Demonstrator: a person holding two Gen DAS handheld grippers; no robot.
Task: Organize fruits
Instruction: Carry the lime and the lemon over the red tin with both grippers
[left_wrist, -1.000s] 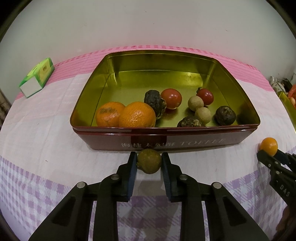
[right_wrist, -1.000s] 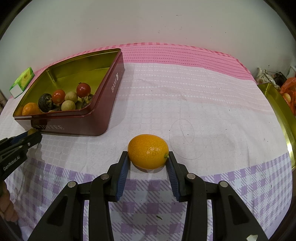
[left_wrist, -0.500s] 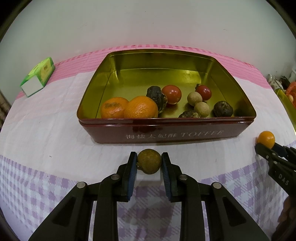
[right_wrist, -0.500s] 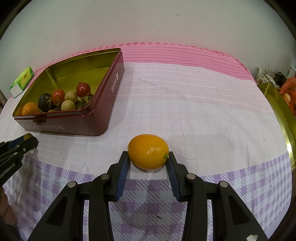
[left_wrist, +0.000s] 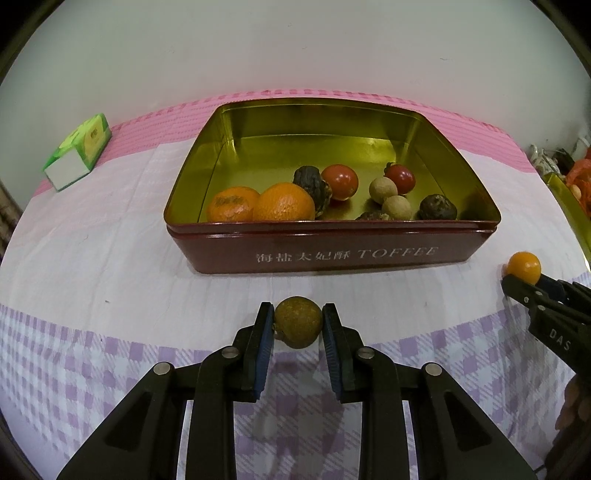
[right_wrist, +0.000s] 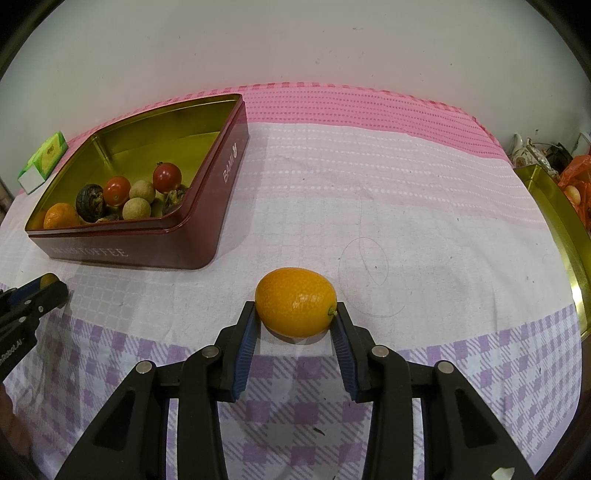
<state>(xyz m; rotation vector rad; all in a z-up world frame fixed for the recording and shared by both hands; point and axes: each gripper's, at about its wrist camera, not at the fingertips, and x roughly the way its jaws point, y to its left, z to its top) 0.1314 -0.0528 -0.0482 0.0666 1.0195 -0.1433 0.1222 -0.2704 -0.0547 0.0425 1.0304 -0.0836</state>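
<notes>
In the left wrist view, the left gripper (left_wrist: 298, 325) pinches a brown fruit (left_wrist: 298, 322) just before the tin (left_wrist: 332, 251) of fruits, while in the right wrist view the right gripper (right_wrist: 295, 317) clamps a kumquat (right_wrist: 295, 302) above the cloth (right_wrist: 406, 221), right of the tin (right_wrist: 207, 229).

Green box (left_wrist: 78, 150) on checked tablecloth (right_wrist: 406, 206), white wall (left_wrist: 295, 48)

Left claw (left_wrist: 298, 322) and right claw (right_wrist: 295, 314) (each clamped, loaded)
</notes>
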